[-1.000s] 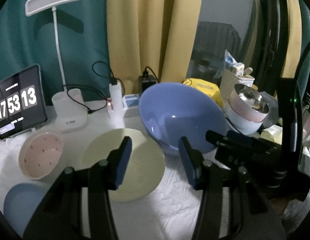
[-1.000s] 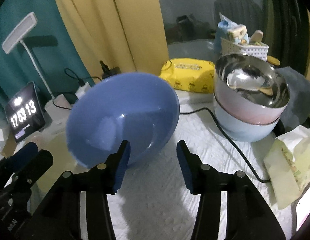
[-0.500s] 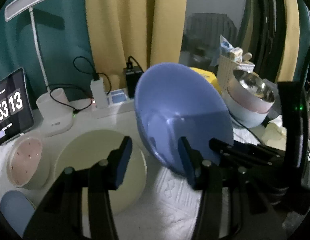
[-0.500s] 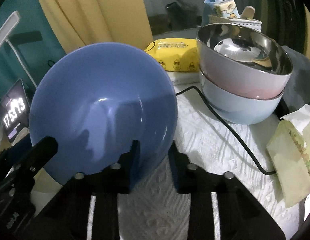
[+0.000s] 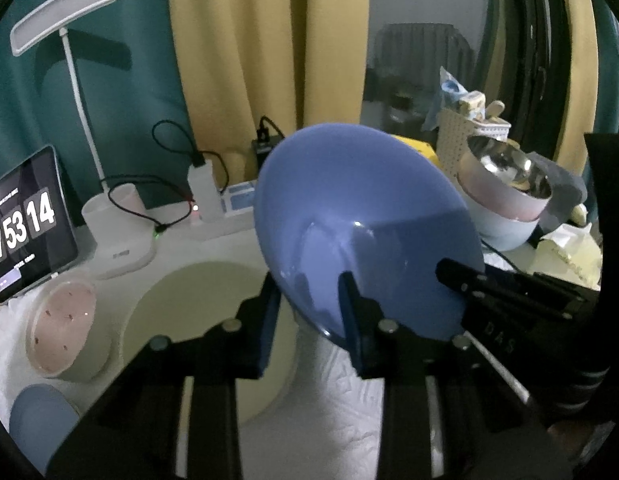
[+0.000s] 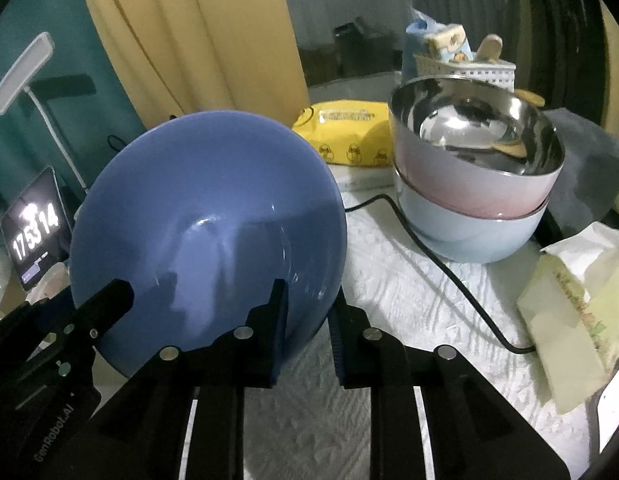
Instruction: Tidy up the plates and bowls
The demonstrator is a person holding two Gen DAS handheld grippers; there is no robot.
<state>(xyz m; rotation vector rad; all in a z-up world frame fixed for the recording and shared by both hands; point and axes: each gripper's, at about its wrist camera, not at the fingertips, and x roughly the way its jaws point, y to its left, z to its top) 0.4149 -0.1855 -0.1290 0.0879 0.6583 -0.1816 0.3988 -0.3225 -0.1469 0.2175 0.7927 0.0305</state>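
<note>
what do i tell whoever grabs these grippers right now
Right gripper: shut on the blue bowl at its lower rim, bowl tipped up on edge above the table.
Left gripper: fingers straddle the same rim; cannot tell if it is clamped.
Done: pink bowl nested in pale blue bowl at the right.
Loose at the left: cream plate, pink dish, small blue dish.
Left: set the blue bowl down, probably on a stack, then sort the loose pieces.
</note>
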